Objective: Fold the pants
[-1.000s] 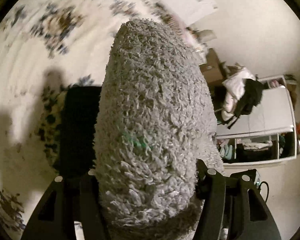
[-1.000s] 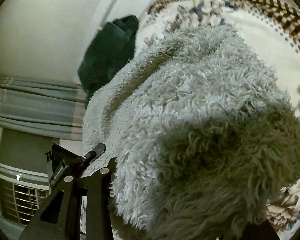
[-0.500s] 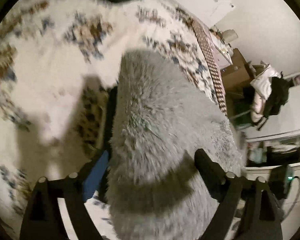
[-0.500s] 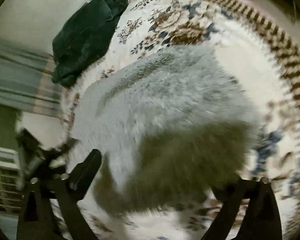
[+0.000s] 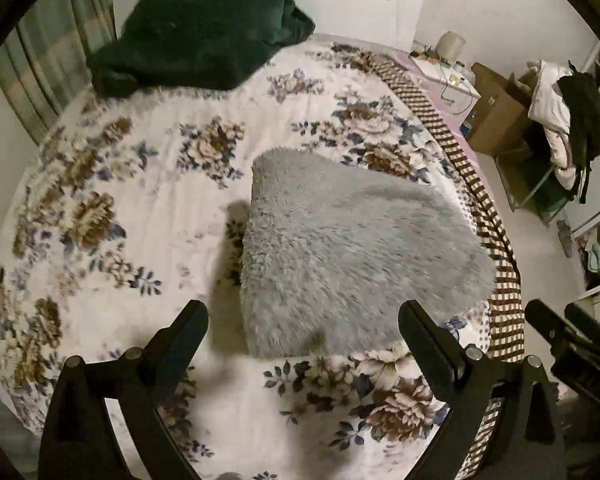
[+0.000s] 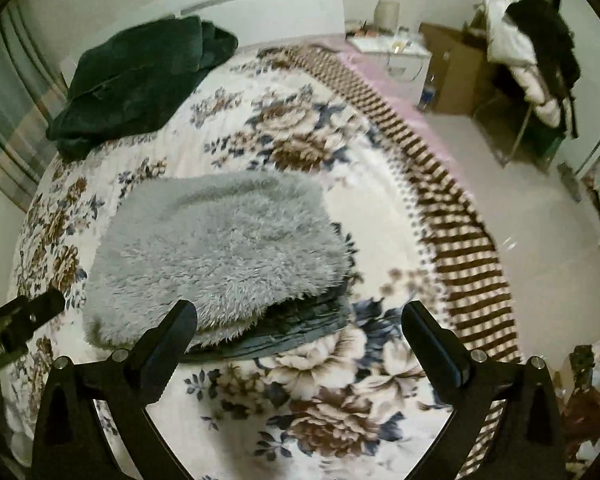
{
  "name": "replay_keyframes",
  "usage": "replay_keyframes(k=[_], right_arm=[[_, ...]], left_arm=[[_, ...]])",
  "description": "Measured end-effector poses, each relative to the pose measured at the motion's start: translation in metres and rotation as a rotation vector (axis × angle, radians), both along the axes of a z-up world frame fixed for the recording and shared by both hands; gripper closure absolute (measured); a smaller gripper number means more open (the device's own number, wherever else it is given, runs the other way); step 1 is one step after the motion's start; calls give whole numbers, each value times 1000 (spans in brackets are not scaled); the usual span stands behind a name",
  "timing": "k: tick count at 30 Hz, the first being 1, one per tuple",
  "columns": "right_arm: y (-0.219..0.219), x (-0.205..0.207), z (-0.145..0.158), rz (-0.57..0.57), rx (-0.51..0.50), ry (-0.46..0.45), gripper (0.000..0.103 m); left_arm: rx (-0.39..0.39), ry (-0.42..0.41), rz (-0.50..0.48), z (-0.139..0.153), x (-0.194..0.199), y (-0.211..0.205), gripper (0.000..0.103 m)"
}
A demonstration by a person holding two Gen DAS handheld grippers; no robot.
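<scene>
Both our grippers, left gripper (image 5: 302, 328) and right gripper (image 6: 300, 328), hang with jaws wide and empty above the pants (image 5: 352, 256), which lie folded in a thick grey bundle on the floral bedspread (image 5: 148, 208). We judge the fleece soft, light and floppy (dark layers show at its near edge), so we would pinch a corner or folded edge. Open bedspread lies all round; the striped border (image 6: 452, 232) marks the bed's side.
</scene>
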State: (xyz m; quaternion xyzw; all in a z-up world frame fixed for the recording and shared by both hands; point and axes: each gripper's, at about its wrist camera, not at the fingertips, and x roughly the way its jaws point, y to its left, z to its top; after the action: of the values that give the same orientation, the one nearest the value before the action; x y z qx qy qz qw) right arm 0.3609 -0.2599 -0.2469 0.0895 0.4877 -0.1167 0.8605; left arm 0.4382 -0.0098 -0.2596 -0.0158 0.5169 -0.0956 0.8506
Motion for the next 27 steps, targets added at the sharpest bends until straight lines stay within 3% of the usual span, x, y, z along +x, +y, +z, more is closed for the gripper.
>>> replay_keyframes(k=[7, 16, 27], right_arm=[[0, -79, 82, 16, -66, -109, 0], [-1, -190, 172, 73, -76, -221, 0], [2, -312, 260, 139, -83, -341, 0]], left_arm=[[10, -99, 25, 61, -59, -6, 6], [25, -208, 58, 135, -161, -11, 6], [31, -331, 123, 204, -264, -17, 6]])
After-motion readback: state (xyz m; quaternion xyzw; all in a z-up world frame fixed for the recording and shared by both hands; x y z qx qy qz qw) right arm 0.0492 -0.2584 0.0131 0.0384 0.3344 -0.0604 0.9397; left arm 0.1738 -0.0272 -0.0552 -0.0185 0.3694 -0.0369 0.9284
